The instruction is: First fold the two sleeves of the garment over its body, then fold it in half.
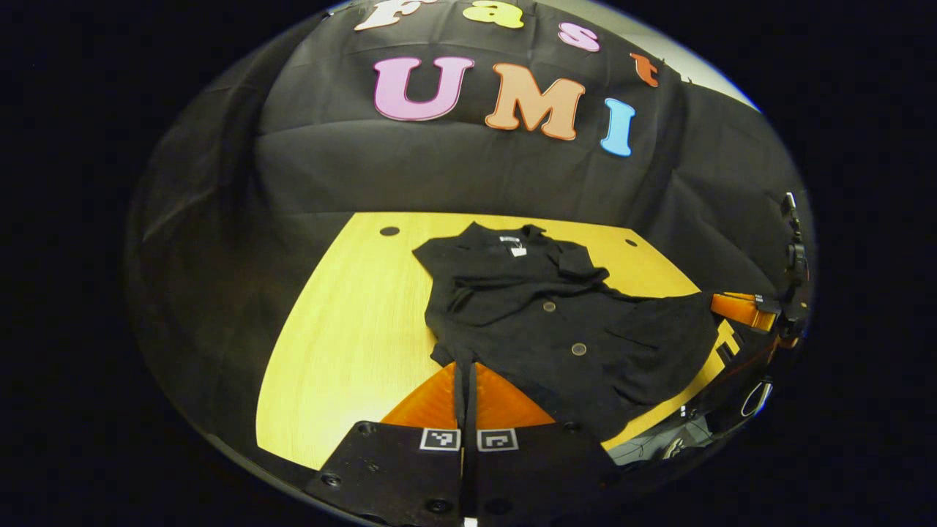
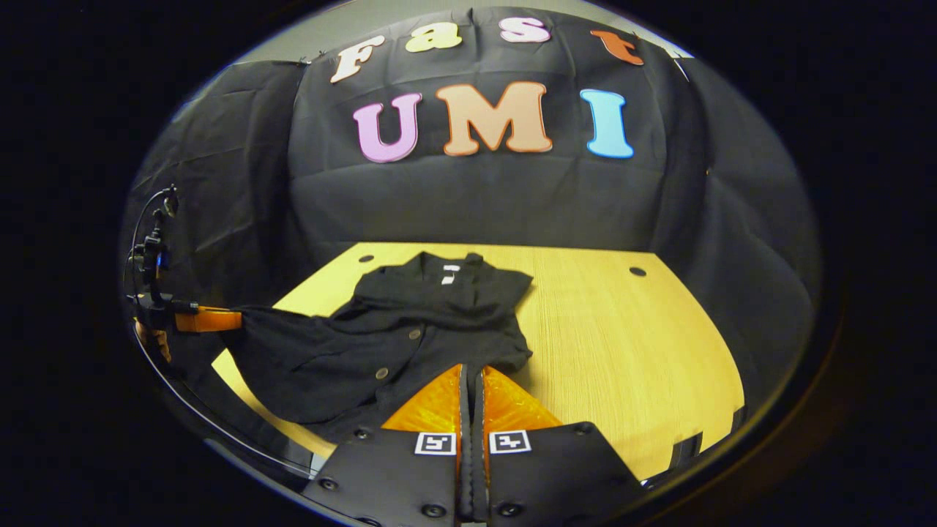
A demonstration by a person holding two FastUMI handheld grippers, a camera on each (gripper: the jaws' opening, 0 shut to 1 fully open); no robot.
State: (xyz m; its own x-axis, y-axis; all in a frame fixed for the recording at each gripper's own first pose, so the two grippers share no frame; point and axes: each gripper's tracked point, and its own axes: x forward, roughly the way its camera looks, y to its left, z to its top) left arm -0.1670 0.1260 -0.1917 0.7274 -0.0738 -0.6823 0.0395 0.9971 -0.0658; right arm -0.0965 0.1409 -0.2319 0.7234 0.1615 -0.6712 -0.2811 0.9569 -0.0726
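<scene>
Both pairs of fingers are pressed together, each clamped on a bottom corner of the black garment. In the left gripper view your left gripper pinches the hem's near corner right at its fingertips. In the right gripper view your right gripper does the same with the other corner. Whether cloth sits fully between the pads is hard to tell, since the black fabric hides the seam.

The garment lies on the tabletop just ahead of both sets of fingers, collar at the far end, buttons facing up. One sleeve looks already folded across the chest.

Expect it to behave as light, limp cloth: it will sag, crease and drag instead of holding shape. It is not fragile, but a thin hem can slip from a shallow pinch.

For the half fold, I judge these corners to be the right hold. Keep the hem taut between your two grippers so the middle does not droop, and lift both corners evenly. Watch the loose cloth beside your left fingers; it may bunch.
</scene>
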